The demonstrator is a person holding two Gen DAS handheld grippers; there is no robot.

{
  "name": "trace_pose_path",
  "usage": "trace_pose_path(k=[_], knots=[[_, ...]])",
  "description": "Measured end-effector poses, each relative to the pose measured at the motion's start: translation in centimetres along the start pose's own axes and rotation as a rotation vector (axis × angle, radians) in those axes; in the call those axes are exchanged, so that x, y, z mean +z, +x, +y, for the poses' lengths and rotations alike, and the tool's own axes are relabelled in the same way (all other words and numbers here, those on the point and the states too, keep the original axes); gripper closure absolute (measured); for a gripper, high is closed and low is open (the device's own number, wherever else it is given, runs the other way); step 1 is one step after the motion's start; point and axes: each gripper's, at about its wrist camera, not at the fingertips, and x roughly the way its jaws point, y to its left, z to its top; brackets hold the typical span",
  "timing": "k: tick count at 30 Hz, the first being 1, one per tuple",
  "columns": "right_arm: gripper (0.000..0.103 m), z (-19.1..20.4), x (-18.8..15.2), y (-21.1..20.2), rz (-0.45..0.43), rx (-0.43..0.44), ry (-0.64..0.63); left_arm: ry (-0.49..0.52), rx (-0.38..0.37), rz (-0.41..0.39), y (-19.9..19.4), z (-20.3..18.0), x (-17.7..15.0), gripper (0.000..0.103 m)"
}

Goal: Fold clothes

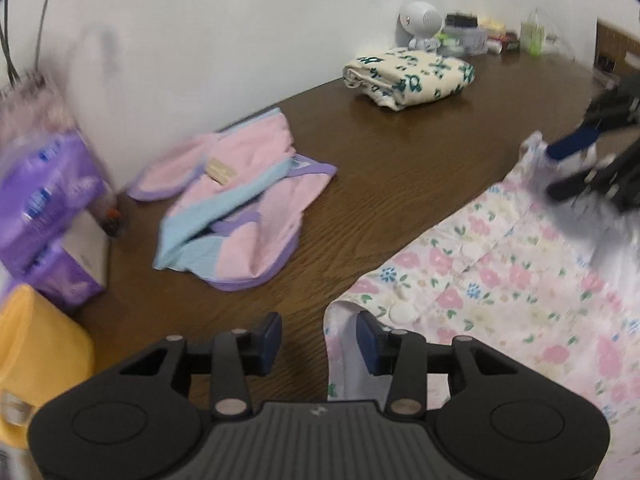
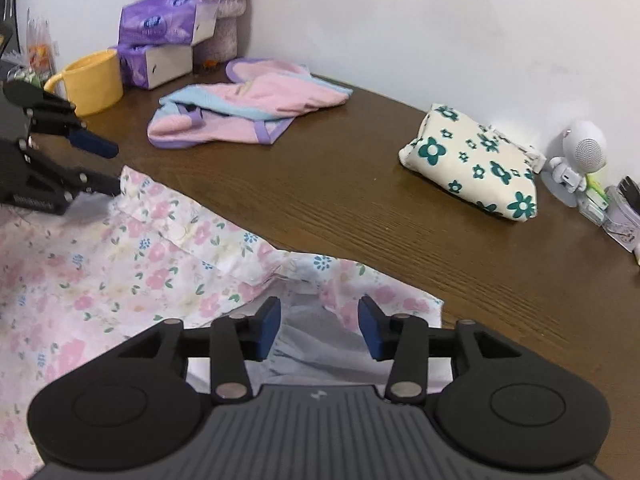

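A white garment with pink flowers (image 1: 500,280) lies spread flat on the brown table (image 1: 380,160). My left gripper (image 1: 320,336) is open at its near left corner, and the fabric's edge reaches in between the fingers. In the same view my right gripper (image 1: 560,168) is open over the far corner. In the right wrist view the floral garment (image 2: 120,260) fills the lower left. My right gripper (image 2: 320,320) is open astride a raised fold that shows the pale inner side. My left gripper (image 2: 110,166) is open at the left edge.
A crumpled pink and blue garment (image 1: 240,208) (image 2: 248,108) lies near the wall. A folded cream cloth with green flowers (image 1: 408,76) (image 2: 476,164) sits further along. Purple tissue packs (image 2: 160,20), a yellow cup (image 2: 96,80) and a white figurine (image 2: 580,156) line the back.
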Motion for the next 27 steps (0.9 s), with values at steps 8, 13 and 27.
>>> trace_pose_path(k=[8, 13, 27], knots=[[0.1, -1.1, 0.5, 1.7, 0.009, 0.054, 0.066, 0.059, -0.017, -0.077, -0.7, -2.0, -0.1, 0.103], [0.1, -0.5, 0.5, 1.1, -0.092, -0.02, 0.019, 0.312, 0.312, -0.334, -2.7, -5.9, 0.1, 0.103], [0.1, -0.7, 1.6, 1.8, -0.219, -0.172, -0.052, 0.156, 0.233, -0.181, -0.9, -4.2, 1.9, 0.095]])
